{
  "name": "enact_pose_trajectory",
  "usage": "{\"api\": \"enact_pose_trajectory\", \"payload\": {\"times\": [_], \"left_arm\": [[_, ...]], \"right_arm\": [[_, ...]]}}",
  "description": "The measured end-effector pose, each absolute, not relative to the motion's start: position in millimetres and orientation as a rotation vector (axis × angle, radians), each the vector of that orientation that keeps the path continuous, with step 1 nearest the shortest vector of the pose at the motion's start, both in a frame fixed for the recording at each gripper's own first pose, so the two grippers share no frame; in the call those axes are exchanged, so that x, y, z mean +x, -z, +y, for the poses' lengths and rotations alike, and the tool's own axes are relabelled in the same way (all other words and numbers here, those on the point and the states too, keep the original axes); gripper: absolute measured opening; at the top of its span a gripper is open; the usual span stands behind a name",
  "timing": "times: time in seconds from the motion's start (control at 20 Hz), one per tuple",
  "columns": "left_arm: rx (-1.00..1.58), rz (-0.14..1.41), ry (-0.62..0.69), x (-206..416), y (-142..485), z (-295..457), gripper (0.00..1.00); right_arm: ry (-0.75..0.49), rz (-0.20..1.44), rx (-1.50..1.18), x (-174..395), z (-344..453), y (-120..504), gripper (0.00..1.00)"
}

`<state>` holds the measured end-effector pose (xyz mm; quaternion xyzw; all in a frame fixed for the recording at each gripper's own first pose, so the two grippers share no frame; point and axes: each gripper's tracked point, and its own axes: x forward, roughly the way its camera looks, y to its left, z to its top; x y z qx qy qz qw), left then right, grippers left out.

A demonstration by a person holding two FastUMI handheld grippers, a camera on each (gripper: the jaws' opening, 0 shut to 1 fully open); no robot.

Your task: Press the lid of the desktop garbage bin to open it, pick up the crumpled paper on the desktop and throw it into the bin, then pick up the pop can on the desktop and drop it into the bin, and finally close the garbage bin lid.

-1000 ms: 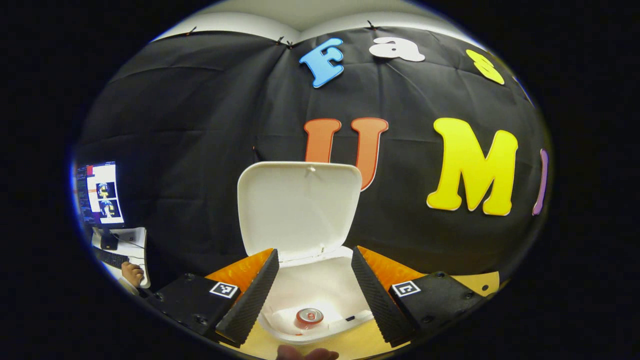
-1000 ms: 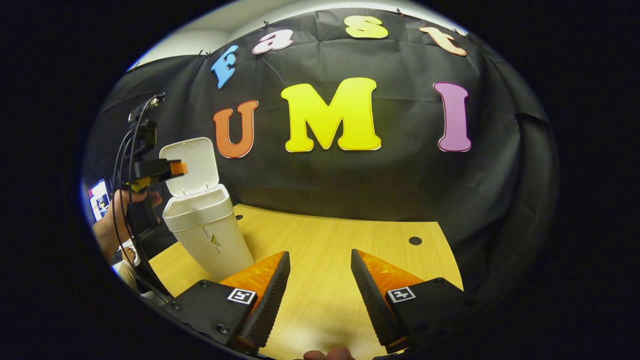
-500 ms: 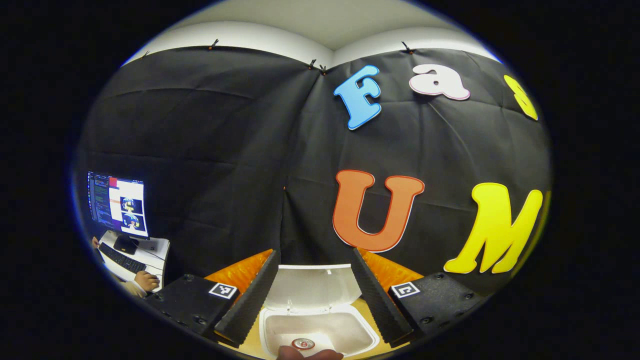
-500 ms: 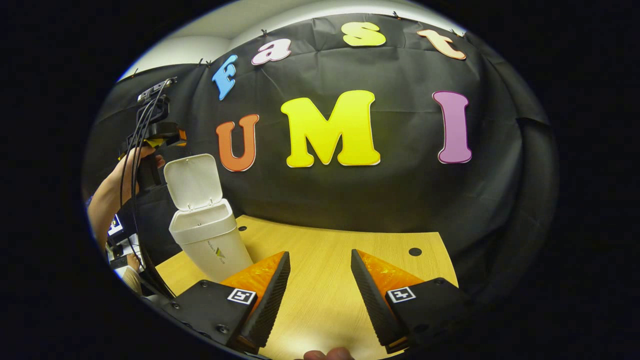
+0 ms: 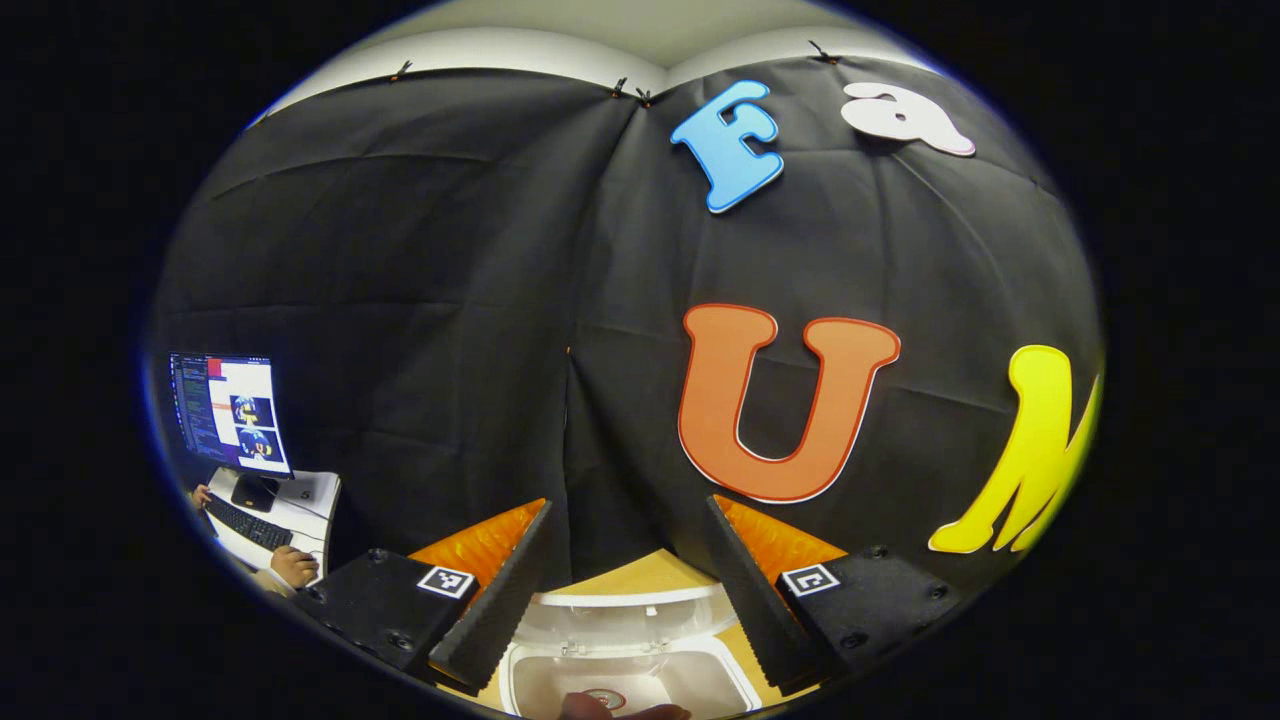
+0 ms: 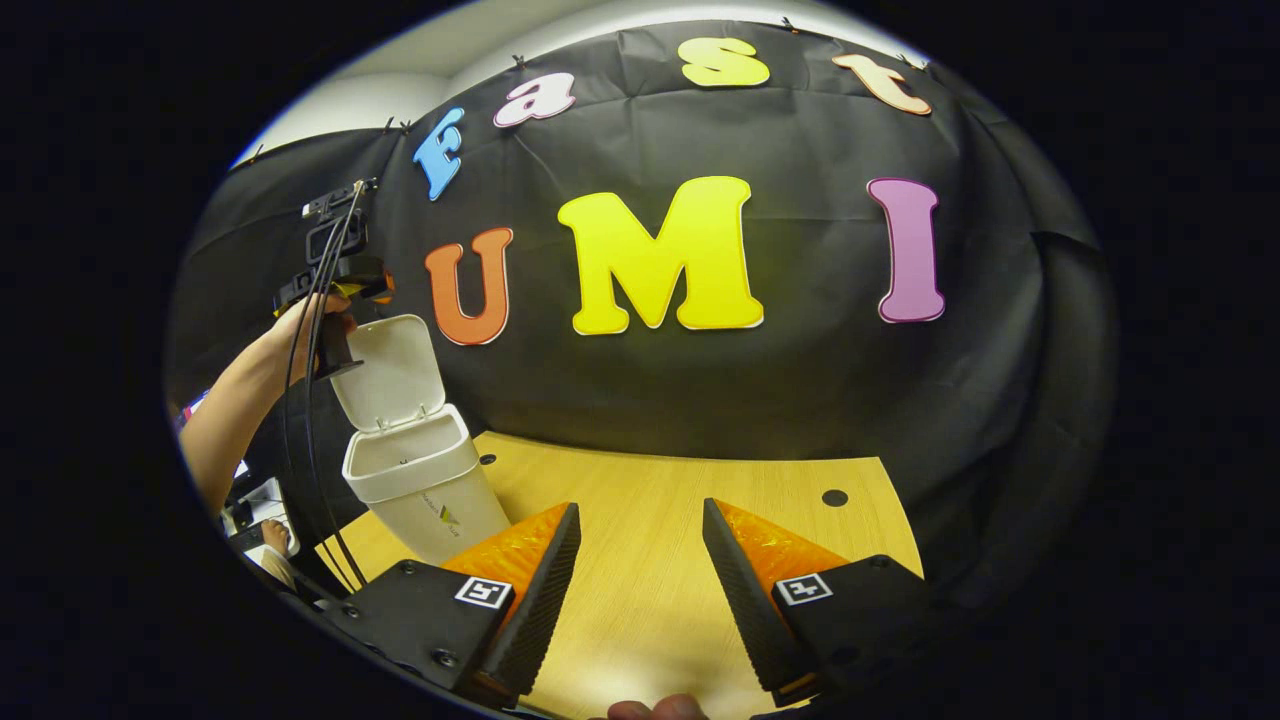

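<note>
The white garbage bin [image 6: 425, 480] stands lid [image 6: 392, 370] up; 1 pop can [image 5: 604, 697] lies inside. The left gripper [image 5: 628, 535] and the right gripper [image 6: 637, 540] gape wide, empty.

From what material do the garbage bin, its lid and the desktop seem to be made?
The garbage bin and its lid look like white moulded plastic: smooth, faintly glossy, with rounded corners. The desktop looks like light wood or a wood-look laminate, judging by its fine straight grain and matte sheen; which of the two I cannot tell.
</note>
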<state>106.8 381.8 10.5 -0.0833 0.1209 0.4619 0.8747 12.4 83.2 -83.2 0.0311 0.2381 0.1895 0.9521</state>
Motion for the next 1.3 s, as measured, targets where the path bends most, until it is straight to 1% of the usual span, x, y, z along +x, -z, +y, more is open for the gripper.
{"api": "enact_pose_trajectory", "payload": {"times": [0.1,0.25,0.3,0.35,0.5,0.65,0.9,1.0,1.2,1.25,1.3], "left_arm": [[-0.198,0.294,-0.978,105,2,381,0.96],[-0.208,0.312,-0.972,104,4,371,0.97],[-0.208,0.321,-0.974,99,4,364,0.87],[-0.212,0.324,-0.973,97,7,354,0.98],[-0.211,0.326,-0.952,77,23,311,0.98],[-0.228,0.315,-0.937,63,40,284,0.98],[-0.184,0.352,-0.935,49,71,258,0.98],[-0.145,0.384,-0.921,47,100,249,0.98],[-0.179,0.416,-0.93,38,138,239,0.97],[-0.182,0.433,-0.936,37,148,237,0.97],[-0.179,0.433,-0.938,37,151,238,0.97]], "right_arm": [[-0.38,0.482,0.065,12,84,81,0.8],[-0.381,0.479,0.067,8,83,81,0.8],[-0.383,0.48,0.069,7,81,81,0.8],[-0.386,0.478,0.073,5,78,82,0.8],[-0.399,0.471,0.071,-1,62,81,0.8],[-0.414,0.471,0.061,-4,45,82,0.8],[-0.434,0.478,0.026,-6,35,83,0.8],[-0.432,0.488,0.009,-6,28,84,0.8],[-0.432,0.487,-0.043,-5,23,84,0.8],[-0.436,0.491,-0.046,-7,25,86,0.77],[-0.437,0.497,-0.045,-7,26,88,0.78]]}}
